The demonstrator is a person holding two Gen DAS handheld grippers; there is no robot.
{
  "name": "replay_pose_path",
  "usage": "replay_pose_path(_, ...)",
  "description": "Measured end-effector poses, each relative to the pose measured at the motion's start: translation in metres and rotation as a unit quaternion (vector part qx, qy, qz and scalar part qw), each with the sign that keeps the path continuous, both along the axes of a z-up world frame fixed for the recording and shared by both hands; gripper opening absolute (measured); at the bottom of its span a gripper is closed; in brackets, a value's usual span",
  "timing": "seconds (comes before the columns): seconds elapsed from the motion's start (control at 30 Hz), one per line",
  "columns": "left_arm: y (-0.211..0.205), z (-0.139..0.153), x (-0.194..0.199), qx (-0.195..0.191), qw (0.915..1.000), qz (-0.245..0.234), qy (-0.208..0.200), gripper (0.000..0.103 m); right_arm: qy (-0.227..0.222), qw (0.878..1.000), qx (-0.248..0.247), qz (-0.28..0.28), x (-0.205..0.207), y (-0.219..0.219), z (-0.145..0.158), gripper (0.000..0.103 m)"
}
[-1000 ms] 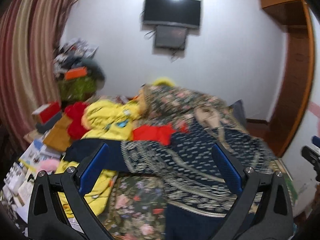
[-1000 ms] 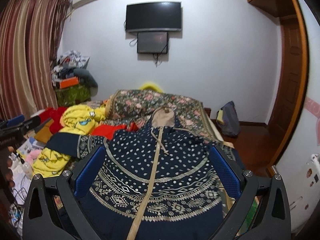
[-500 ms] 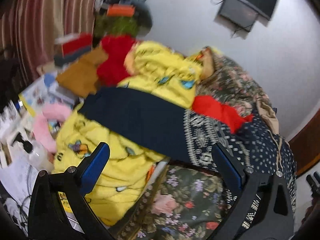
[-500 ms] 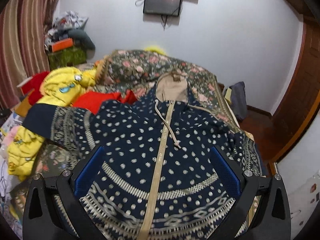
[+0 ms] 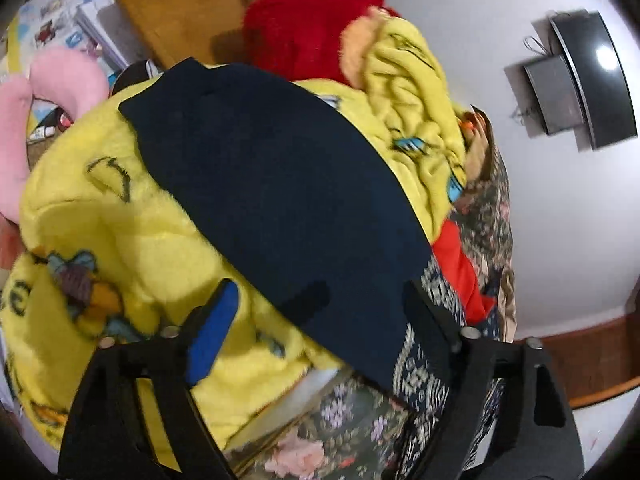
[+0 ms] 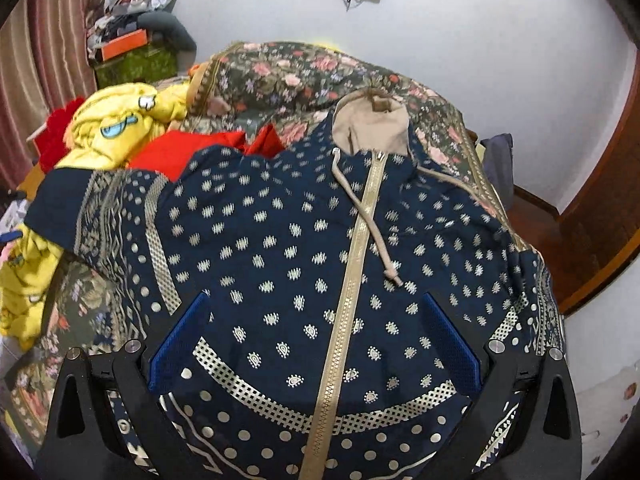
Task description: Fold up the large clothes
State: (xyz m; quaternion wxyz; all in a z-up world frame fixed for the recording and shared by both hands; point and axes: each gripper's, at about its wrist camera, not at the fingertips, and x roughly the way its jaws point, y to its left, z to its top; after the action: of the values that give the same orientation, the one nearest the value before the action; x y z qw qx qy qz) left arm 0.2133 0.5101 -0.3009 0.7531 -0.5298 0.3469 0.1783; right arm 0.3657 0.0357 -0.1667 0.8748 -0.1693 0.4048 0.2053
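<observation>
Hoodie: navy zip hoodie (image 6: pixel 280 248) with a pale gold dot print, patterned bands and a tan-lined hood (image 6: pixel 372 126), lying front-up and zipped across the floral bedspread (image 6: pixel 280 68).
Sleeve: plain navy cuff end (image 5: pixel 272 184) runs out toward 9 o'clock of the body and drapes over the yellow fleece blanket (image 5: pixel 120 240), which has cartoon prints.
Left gripper: left gripper (image 5: pixel 316 328) hangs over the lower edge of the cuff; its jaws have just been closing and stand partly apart, the blue pad (image 5: pixel 212 332) not visibly pressing the cloth, so nothing is held yet.
Right gripper: right gripper (image 6: pixel 316 340) hovers wide open above the hem zone, the gold zipper (image 6: pixel 348 288) running between its fingers; no cloth is pinched.
Handling: soft, limp knit, light for its size; it will sag and drag, and the fleece beneath may cling. The drawstring (image 6: pixel 368 216) lies loose and could snag.
Where to hold: judging by the layout, pinch the cuff edge, a single layer clear of the blanket, and carry the sleeve toward 3 o'clock across the chest; the hem corners suit the later fold.
Writing: none readable on the hoodie; printed papers (image 5: pixel 56 28) at 10 o'clock in the left view are too blurred to read.
</observation>
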Motion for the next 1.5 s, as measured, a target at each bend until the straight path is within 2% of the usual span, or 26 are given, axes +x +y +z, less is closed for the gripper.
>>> replay_pose_path(0.1, 0.007, -0.012, 0.009, -0.008, 1.0, 0.003, 0.006, 0.062, 0.001, 1.0, -0.015, 0.002, 0.002, 0.001, -0.008, 0.103)
replay_pose_path(0.17, 0.01, -0.018, 0.018, 0.02, 0.9989, -0.003, 0.043, 0.038, -0.002, 1.0, -0.024, 0.004, 0.003, 0.001, -0.011, 0.103)
replay_pose_path(0.2, 0.009, -0.019, 0.02, 0.032, 0.9979, -0.003, 0.056, 0.035, -0.004, 1.0, -0.029, 0.002, 0.003, -0.001, -0.013, 0.103)
replay_pose_path(0.3, 0.003, -0.01, 0.022, 0.062, 0.996, 0.001, 0.063, 0.027, 0.002, 1.0, -0.029, -0.003, 0.004, -0.007, -0.015, 0.103)
replay_pose_path(0.37, -0.004, 0.002, 0.025, 0.093, 0.9928, 0.0, 0.076, 0.01, 0.006, 1.0, -0.027, -0.007, 0.004, -0.012, -0.017, 0.103)
replay_pose_path(0.5, -0.02, 0.042, 0.034, 0.165, 0.9825, -0.004, 0.087, 0.006, 0.011, 0.999, -0.035, -0.022, 0.003, -0.029, -0.019, 0.103)
replay_pose_path(0.63, -0.04, 0.091, 0.042, 0.223, 0.9733, -0.007, 0.054, 0.005, 0.005, 0.999, -0.038, -0.029, -0.002, -0.049, -0.013, 0.103)
replay_pose_path(0.77, -0.072, 0.153, 0.056, 0.277, 0.9608, -0.012, 0.015, 0.004, -0.012, 0.998, -0.042, -0.034, -0.004, -0.067, -0.001, 0.103)
replay_pose_path(0.93, -0.132, 0.217, 0.083, 0.318, 0.9454, -0.057, -0.042, 0.004, -0.034, 0.998, -0.008, -0.043, -0.003, -0.098, 0.023, 0.103)
replay_pose_path(1.07, -0.191, 0.25, 0.11, 0.322, 0.9374, -0.102, -0.083, 0.004, -0.019, 0.999, 0.025, -0.041, -0.001, -0.117, 0.027, 0.103)
replay_pose_path(1.13, -0.223, 0.261, 0.125, 0.325, 0.9324, -0.124, -0.098, 0.004, -0.014, 0.999, 0.026, -0.043, -0.001, -0.129, 0.025, 0.103)
replay_pose_path(1.27, -0.29, 0.267, 0.151, 0.349, 0.9157, -0.165, -0.11, 0.004, -0.029, 0.999, 0.017, -0.043, -0.008, -0.148, 0.026, 0.103)
replay_pose_path(1.4, -0.365, 0.248, 0.177, 0.351, 0.8975, -0.242, -0.114, 0.004, -0.04, 0.998, -0.002, -0.042, -0.015, -0.166, 0.026, 0.103)
replay_pose_path(1.5, -0.404, 0.223, 0.191, 0.335, 0.8907, -0.29, -0.102, 0.004, -0.037, 0.998, -0.006, -0.05, -0.016, -0.18, 0.024, 0.103)
